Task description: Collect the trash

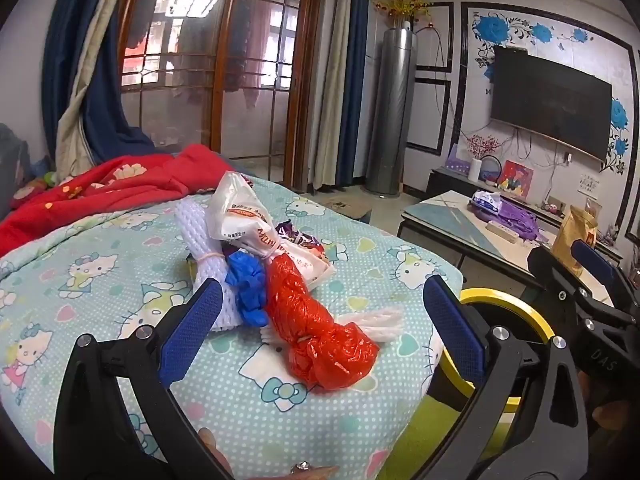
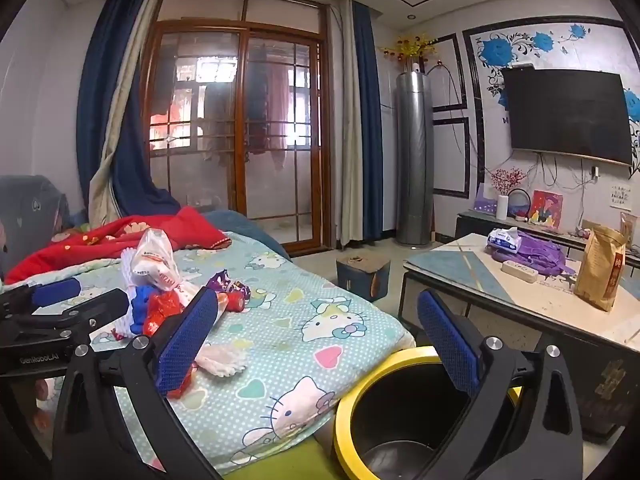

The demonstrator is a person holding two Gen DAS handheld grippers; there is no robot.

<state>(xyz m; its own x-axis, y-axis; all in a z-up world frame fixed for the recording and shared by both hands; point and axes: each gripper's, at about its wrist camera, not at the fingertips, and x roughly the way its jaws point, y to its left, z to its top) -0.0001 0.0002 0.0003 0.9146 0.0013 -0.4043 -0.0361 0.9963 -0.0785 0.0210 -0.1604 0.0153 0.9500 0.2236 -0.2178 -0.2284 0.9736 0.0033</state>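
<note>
From the left wrist camera, the left gripper point(image 1: 320, 316) hangs above a mint-green cartoon-cat bedspread point(image 1: 100, 264) with its blue-padded jaws spread wide and nothing pinched between them. A heap of trash lies on the bedspread between and just beyond the fingers: a crumpled red plastic bag point(image 1: 320, 332) twisted into a long lump nearest the camera, a scrunched blue glove point(image 1: 246, 288) touching its left side, white foam netting point(image 1: 200, 236) bound with a thin band, a white printed plastic bag point(image 1: 244, 208) standing up at the back, and a purple wrapper point(image 1: 294, 234) behind it. A frayed white strip point(image 1: 380, 322) pokes out from under the red bag. The right gripper point(image 1: 560, 264) shows at the right edge over a yellow-rimmed bin point(image 1: 500, 300). From the right wrist camera, the right gripper point(image 2: 316, 340) also stands fully open and empty, its right finger over the bin point(image 2: 360, 396), whose dark inside looks bare, though only part of its bottom shows. The bin sits just beside the bed's edge. The trash heap lies to the left on the bedspread point(image 2: 320, 320), partly hidden behind the left finger, with the left gripper point(image 2: 80, 296) beside it.
</note>
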